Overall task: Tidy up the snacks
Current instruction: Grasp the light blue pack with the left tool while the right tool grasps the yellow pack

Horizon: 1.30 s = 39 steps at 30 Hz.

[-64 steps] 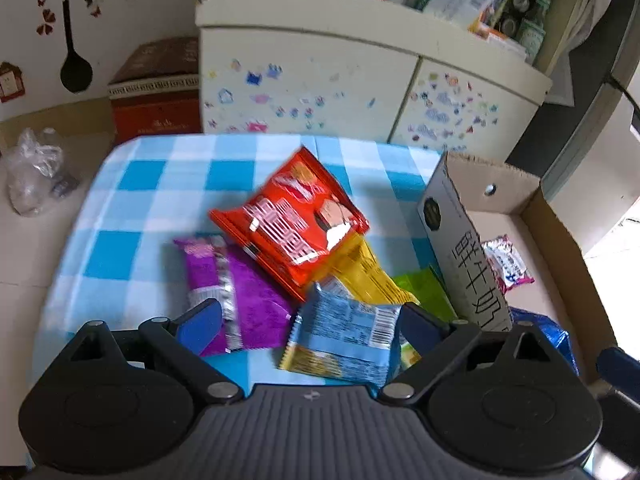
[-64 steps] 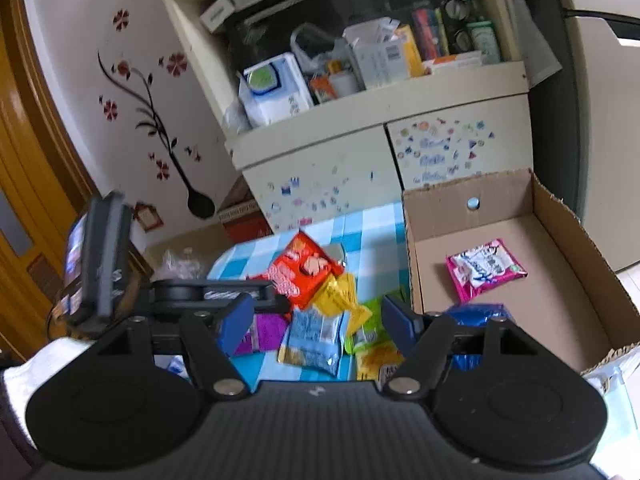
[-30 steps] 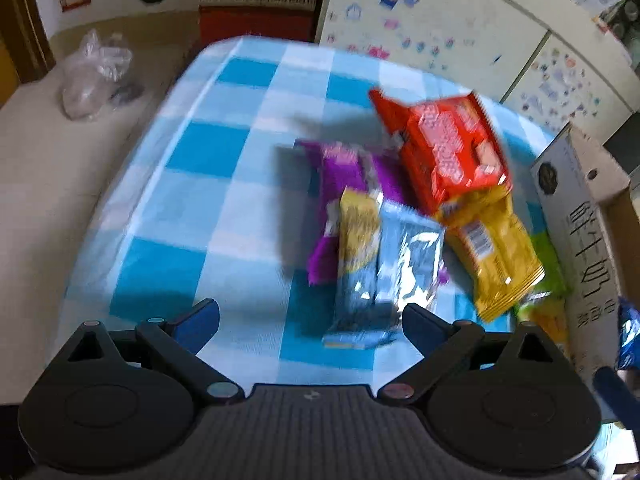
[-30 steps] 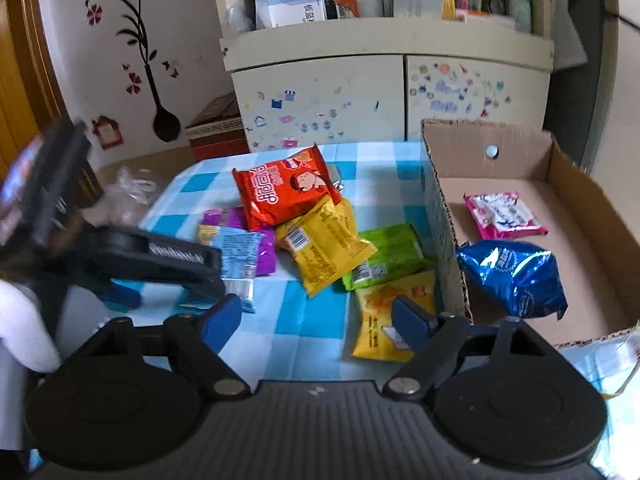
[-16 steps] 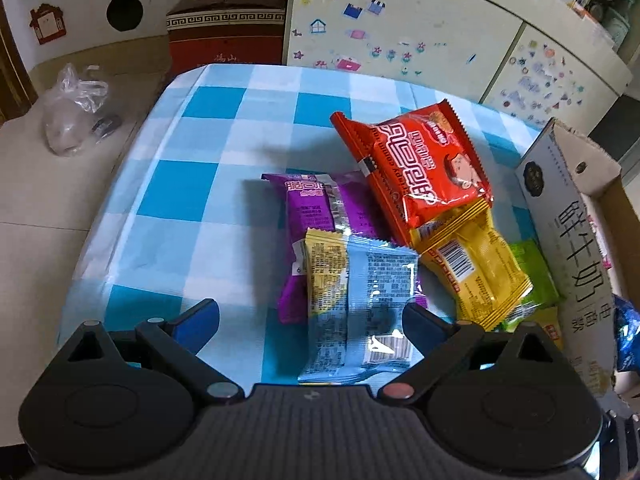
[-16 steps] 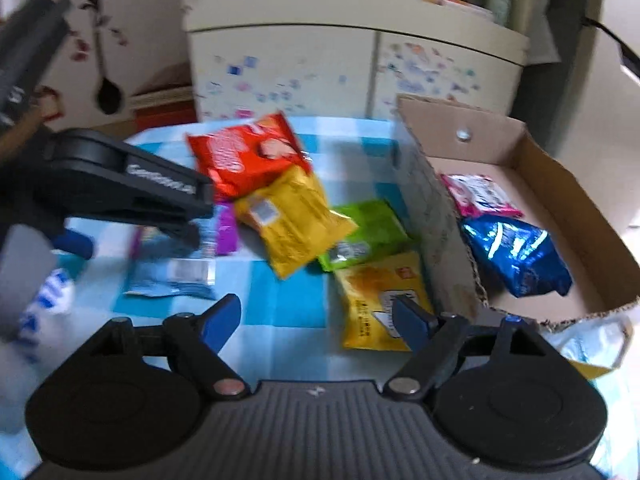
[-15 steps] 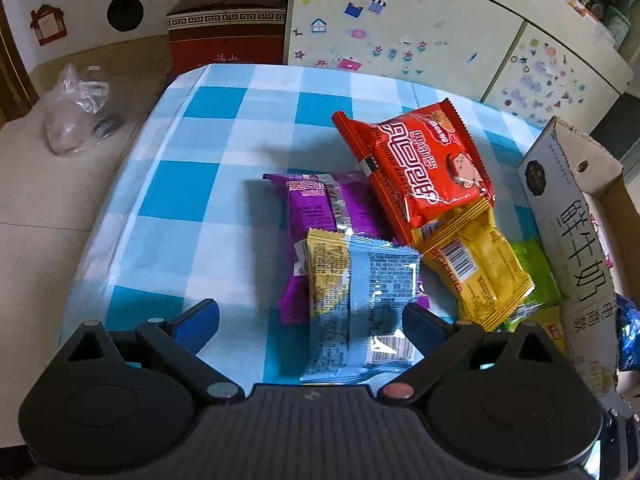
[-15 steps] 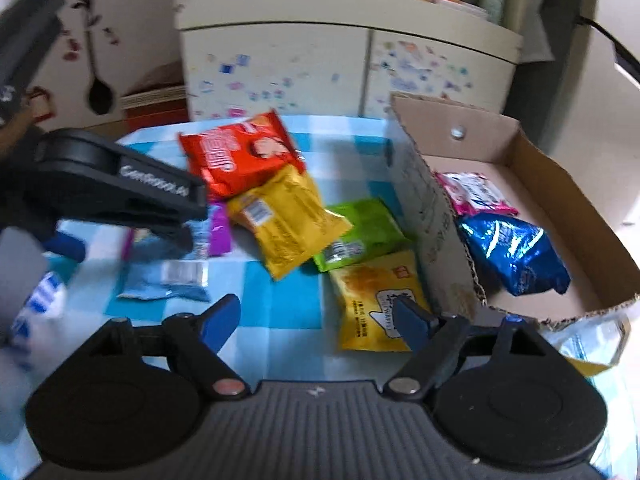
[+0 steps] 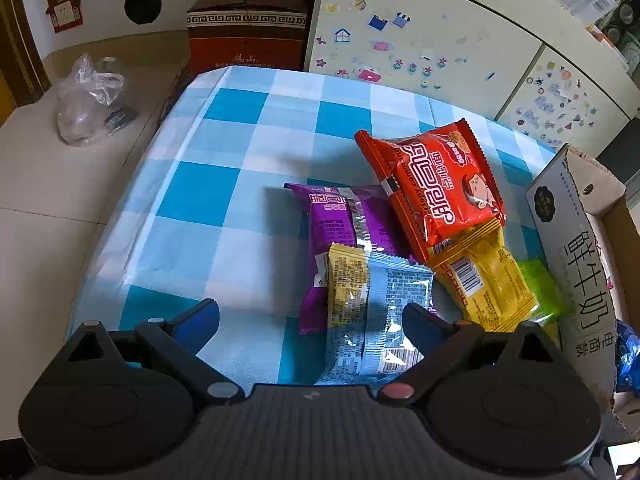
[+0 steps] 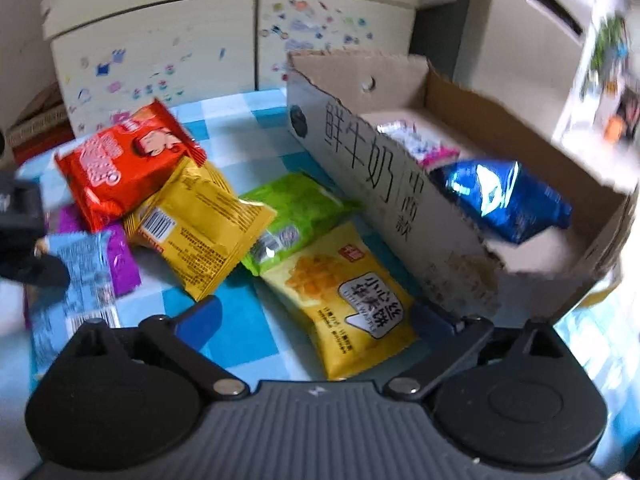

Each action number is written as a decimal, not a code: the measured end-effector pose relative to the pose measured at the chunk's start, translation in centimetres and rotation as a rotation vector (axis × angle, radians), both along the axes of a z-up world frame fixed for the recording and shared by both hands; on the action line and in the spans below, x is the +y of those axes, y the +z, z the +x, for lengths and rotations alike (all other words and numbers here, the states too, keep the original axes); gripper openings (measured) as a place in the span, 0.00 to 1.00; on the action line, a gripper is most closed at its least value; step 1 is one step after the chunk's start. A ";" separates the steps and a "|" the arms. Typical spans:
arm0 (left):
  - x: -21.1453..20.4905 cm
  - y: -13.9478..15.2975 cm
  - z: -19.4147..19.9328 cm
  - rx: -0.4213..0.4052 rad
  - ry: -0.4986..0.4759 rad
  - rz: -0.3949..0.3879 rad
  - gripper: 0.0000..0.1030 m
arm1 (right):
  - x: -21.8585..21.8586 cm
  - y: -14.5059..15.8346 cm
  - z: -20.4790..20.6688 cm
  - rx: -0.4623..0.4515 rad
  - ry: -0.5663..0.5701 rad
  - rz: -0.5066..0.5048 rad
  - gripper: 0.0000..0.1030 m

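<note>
**Sorting snack packets on a blue checked cloth**

Hovering low over the near edge of the checked tablecloth (image 9: pixel 224 184), the left gripper (image 9: pixel 312 316) has its fingers spread wide with nothing between them. Just ahead of it lies a pale blue packet (image 9: pixel 380 312) with a yellow strip down its left side and a barcode at its near end; it overlaps a purple packet (image 9: pixel 340 224) with a silver seam. To the right, a red packet (image 9: pixel 436 184) with white lettering and a cartoon face rests partly on a yellow packet (image 9: pixel 484 280), whose barcode faces up. A green packet (image 10: pixel 296 212) sits right of that, tucked against the cardboard box (image 10: pixel 384 184).

The right gripper (image 10: pixel 316 320) is likewise spread apart and holds nothing; a yellow waffle packet (image 10: pixel 340 296) lies between its open fingers, touching the green packet at its far end. Inside the box, at the right of the scene, a shiny blue bag (image 10: pixel 504 196) lies near, and a pink-and-white packet (image 10: pixel 420 144) lies farther back.
</note>
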<state>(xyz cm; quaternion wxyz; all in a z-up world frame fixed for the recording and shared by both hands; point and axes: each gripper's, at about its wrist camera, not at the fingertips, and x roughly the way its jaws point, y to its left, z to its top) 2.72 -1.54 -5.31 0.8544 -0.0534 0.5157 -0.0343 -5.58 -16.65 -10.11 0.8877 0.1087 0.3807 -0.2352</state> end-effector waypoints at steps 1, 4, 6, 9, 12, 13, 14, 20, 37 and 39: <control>0.0 0.0 0.0 0.003 0.002 -0.002 0.97 | 0.0 0.0 -0.1 0.004 0.016 0.008 0.99; 0.2 -0.1 0.1 0.012 0.014 -0.014 0.97 | 0.5 0.2 -0.5 0.004 0.066 0.027 0.99; 0.2 -0.1 0.1 0.009 0.010 -0.015 0.97 | 1.3 0.4 -0.6 0.014 0.131 0.048 0.99; 0.3 -0.1 0.1 0.017 0.010 -0.028 0.97 | 1.9 1.2 -1.3 -0.015 0.143 0.037 0.96; 0.5 -0.3 0.2 0.027 0.018 -0.046 0.97 | 1.2 1.8 -1.5 -0.065 0.086 -0.026 0.97; 0.5 -0.3 0.2 0.029 0.017 -0.048 0.97 | 0.9 1.8 -1.4 -0.069 0.083 -0.036 0.97; 0.4 -0.4 0.3 0.035 0.011 -0.051 0.97 | 0.7 1.7 -1.1 -0.065 0.086 -0.039 0.97; 0.3 -0.2 0.2 0.038 0.004 -0.069 0.97 | 0.1 0.5 0.2 -0.027 0.120 -0.045 0.97; -1.7 -2.0 -0.1 0.040 -0.070 -0.024 0.97 | 0.1 1.0 -1.7 -0.033 0.232 0.049 0.60; -2.2 -2.3 0.0 0.025 -0.087 -0.007 0.97 | -0.1 0.9 -1.7 -0.041 0.236 0.056 0.62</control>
